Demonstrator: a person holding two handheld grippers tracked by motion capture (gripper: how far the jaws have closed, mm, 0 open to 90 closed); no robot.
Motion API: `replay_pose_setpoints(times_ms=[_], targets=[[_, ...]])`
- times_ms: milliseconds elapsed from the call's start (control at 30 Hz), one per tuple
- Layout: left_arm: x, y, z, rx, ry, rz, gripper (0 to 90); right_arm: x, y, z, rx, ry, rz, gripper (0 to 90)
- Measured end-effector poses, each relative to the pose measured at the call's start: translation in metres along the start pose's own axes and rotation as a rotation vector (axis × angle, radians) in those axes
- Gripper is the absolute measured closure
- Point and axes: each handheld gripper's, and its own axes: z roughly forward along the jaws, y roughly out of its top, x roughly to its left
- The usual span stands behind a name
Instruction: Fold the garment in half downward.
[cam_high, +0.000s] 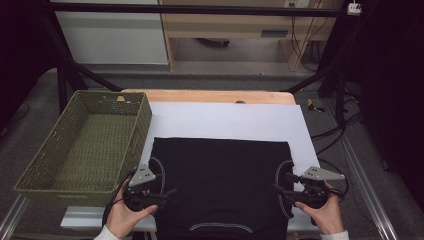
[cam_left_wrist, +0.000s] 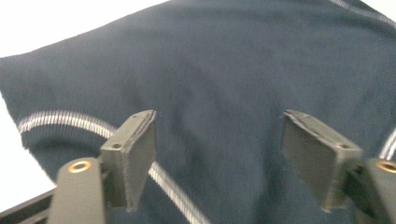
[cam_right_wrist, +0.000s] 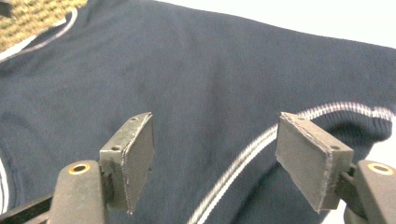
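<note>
Your left gripper and right gripper both gape open, empty, over the dark garment lying flat on the worktop.

Right claw jaws apart above dark striped garment.

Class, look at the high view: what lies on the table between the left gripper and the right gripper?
In the high view, the dark navy garment with pale striped trim fills the stretch between the left gripper and the right gripper.
</note>
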Motion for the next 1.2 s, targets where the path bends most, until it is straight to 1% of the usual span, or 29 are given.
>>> replay_pose_setpoints(times_ms=[67, 167, 200, 233, 267, 300, 367, 433, 467, 500, 567, 633, 700, 800, 900, 967, 1000, 1133, 1200], targets=[[0.001, 0.006, 0.005, -0.012, -0.003, 0.012, 21.2, -0.002, 0.004, 0.003, -0.007, -0.001, 0.002, 24.4], [0.002, 0.015, 0.012, -0.031, -0.004, 0.020, 16.6, -0.006, 0.009, 0.008, 0.006, -0.011, 0.013, 16.6], [0.003, 0.018, 0.014, -0.037, -0.002, 0.021, 15.6, -0.007, 0.010, 0.009, -0.001, -0.021, 0.012, 13.4], [0.004, 0.020, 0.016, -0.042, -0.002, 0.019, 14.5, -0.009, 0.011, 0.010, -0.010, -0.014, 0.010, 12.0], [0.005, 0.022, 0.018, -0.044, -0.001, 0.019, 13.3, -0.011, 0.012, 0.010, -0.029, 0.003, 0.008, 11.2], [0.006, 0.024, 0.020, -0.045, -0.001, 0.019, 11.5, -0.013, 0.013, 0.010, -0.049, 0.000, 0.015, 9.5], [0.009, 0.027, 0.024, -0.052, 0.001, 0.016, 8.3, -0.017, 0.016, 0.013, -0.036, -0.013, 0.025, 6.9], [0.011, 0.030, 0.028, -0.063, 0.000, 0.020, 6.7, -0.019, 0.017, 0.015, -0.037, -0.030, 0.030, 6.8], [0.012, 0.031, 0.029, -0.062, 0.003, 0.022, 5.6, -0.021, 0.017, 0.016, -0.034, -0.030, 0.032, 6.6], [0.014, 0.032, 0.031, -0.066, 0.001, 0.016, 4.6, -0.022, 0.017, 0.017, -0.032, -0.034, 0.031, 6.1], [0.018, 0.035, 0.034, -0.074, -0.019, 0.014, 2.6, -0.024, 0.017, 0.019, -0.026, -0.040, 0.033, 6.3], [0.021, 0.036, 0.036, -0.069, -0.016, 0.021, 0.5, -0.026, 0.018, 0.020, -0.022, -0.054, 0.031, 6.3], [0.025, 0.038, 0.038, -0.072, -0.017, 0.020, 0.0, -0.029, 0.019, 0.021, -0.021, -0.061, 0.027, 6.0], [0.031, 0.042, 0.041, -0.072, 0.005, 0.017, 0.0, -0.031, 0.020, 0.022, -0.023, -0.063, 0.026, 6.1], [0.038, 0.047, 0.043, -0.071, 0.023, 0.006, 0.0, -0.033, 0.020, 0.024, -0.026, -0.079, 0.029, 6.1], [0.041, 0.050, 0.045, -0.071, 0.028, 0.004, 0.0, -0.034, 0.021, 0.025, -0.030, -0.086, 0.022, 6.1], [0.043, 0.052, 0.046, -0.071, 0.032, 0.003, 0.0, -0.034, 0.021, 0.025, -0.030, -0.085, 0.028, 6.1], [0.053, 0.059, 0.052, -0.062, 0.053, -0.002, 0.0, -0.038, 0.022, 0.025, -0.032, -0.099, 0.022, 6.2], [0.057, 0.062, 0.056, -0.055, 0.061, -0.012, 0.0, -0.039, 0.022, 0.025, -0.030, -0.104, 0.022, 6.2]])
